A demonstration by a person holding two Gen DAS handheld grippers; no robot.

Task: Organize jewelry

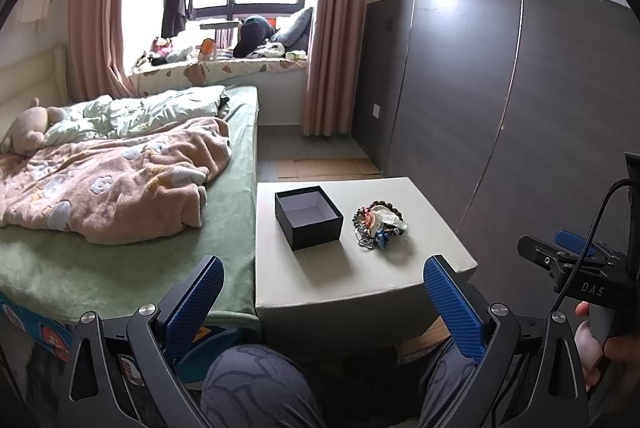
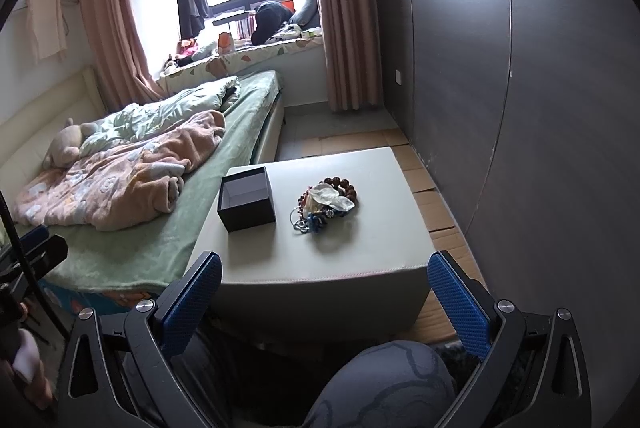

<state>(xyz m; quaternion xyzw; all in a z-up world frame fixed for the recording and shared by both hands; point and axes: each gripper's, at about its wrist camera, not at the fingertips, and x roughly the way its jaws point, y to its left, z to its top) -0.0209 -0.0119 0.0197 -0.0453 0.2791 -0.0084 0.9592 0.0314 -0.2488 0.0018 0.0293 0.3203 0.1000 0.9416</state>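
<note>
A tangled pile of jewelry (image 1: 378,226) with brown beads, a blue piece and a clear wrapper lies on a white ottoman (image 1: 328,272). An open, empty black box (image 1: 308,216) stands to its left. In the right wrist view the pile (image 2: 325,207) and the box (image 2: 246,199) sit on the ottoman (image 2: 320,260) too. My left gripper (image 1: 324,292) is open and empty, held back before the ottoman's near edge. My right gripper (image 2: 326,288) is open and empty, also short of the near edge. The right gripper also shows in the left wrist view (image 1: 572,252).
A bed (image 1: 224,195) with a pink blanket (image 1: 104,183) touches the ottoman's left side. A dark wardrobe wall (image 1: 520,107) stands to the right. Cardboard sheets (image 2: 432,195) cover the floor between them. The person's knees (image 1: 260,384) are below the grippers.
</note>
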